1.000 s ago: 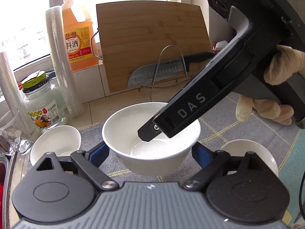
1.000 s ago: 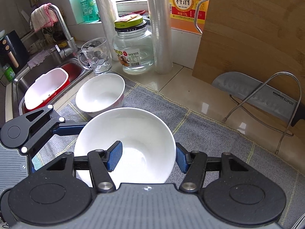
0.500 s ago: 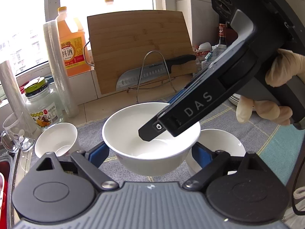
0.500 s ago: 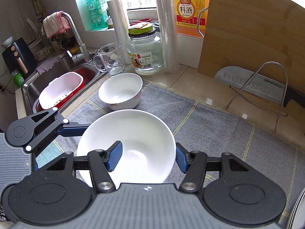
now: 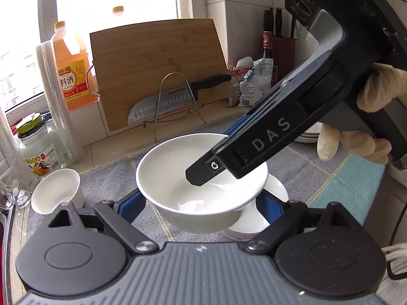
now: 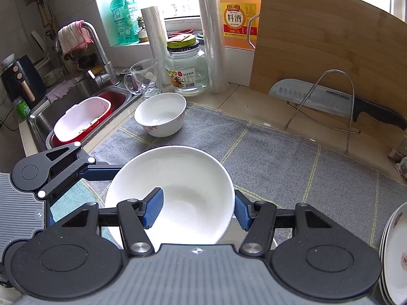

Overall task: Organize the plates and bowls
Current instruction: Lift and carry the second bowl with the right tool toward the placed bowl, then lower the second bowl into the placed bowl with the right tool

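A large white bowl (image 5: 201,190) is held in the air between both grippers. My left gripper (image 5: 201,203) clamps its outer walls with its blue pads. My right gripper (image 6: 197,212) grips the same bowl's (image 6: 173,193) rim, one pad inside, one outside. Directly below it, a second white bowl (image 5: 254,222) sits on the grey mat, mostly hidden. A small white bowl (image 6: 161,117) with pink pattern stands on the mat's far left (image 5: 57,193). A stack of plates (image 6: 394,254) shows at the right edge.
A grey checked mat (image 6: 279,157) covers the counter. Behind it stand a bamboo cutting board (image 6: 318,50), a knife on a wire rack (image 6: 330,99), a jar (image 6: 187,68), a glass mug (image 6: 143,78) and an oil bottle (image 6: 237,12). The sink (image 6: 81,106) lies left.
Both grippers have carried the large bowl up and to the right. It now hangs over the second bowl, which was beside it before.
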Action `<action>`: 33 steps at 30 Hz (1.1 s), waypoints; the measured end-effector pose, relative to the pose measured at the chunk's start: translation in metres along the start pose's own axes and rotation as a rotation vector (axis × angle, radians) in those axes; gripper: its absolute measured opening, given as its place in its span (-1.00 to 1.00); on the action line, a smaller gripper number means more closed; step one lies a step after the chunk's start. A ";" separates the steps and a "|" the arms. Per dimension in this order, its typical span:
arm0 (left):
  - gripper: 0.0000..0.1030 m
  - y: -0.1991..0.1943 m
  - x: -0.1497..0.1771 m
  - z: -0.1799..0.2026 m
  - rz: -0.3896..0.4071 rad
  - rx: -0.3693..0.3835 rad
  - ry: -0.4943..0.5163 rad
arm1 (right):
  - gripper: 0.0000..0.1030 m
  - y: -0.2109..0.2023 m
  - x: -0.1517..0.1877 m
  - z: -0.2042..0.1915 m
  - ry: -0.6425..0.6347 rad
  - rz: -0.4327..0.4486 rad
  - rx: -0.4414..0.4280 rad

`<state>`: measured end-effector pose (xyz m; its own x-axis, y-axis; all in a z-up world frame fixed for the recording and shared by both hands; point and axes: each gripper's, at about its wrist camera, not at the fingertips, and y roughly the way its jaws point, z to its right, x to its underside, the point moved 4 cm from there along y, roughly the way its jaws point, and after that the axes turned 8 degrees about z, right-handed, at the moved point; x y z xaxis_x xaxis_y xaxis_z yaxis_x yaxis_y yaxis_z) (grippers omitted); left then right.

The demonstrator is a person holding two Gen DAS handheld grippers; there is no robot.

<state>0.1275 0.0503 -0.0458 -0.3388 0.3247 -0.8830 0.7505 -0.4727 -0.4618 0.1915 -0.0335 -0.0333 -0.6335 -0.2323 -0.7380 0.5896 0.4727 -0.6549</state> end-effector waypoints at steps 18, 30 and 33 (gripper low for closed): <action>0.80 0.019 -0.001 0.032 -0.015 0.116 0.035 | 0.25 -0.030 0.029 0.028 0.100 0.013 0.080; 0.80 0.038 0.007 0.036 -0.065 0.141 0.027 | 0.25 -0.023 0.042 0.046 0.157 -0.009 0.090; 0.80 0.042 0.009 0.036 -0.079 0.140 0.022 | 0.25 -0.020 0.044 0.047 0.162 -0.015 0.088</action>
<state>0.1356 0.0041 -0.0761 -0.3796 0.3825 -0.8424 0.6355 -0.5539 -0.5379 0.1757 -0.0929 -0.0600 -0.7108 -0.0953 -0.6969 0.6164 0.3927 -0.6825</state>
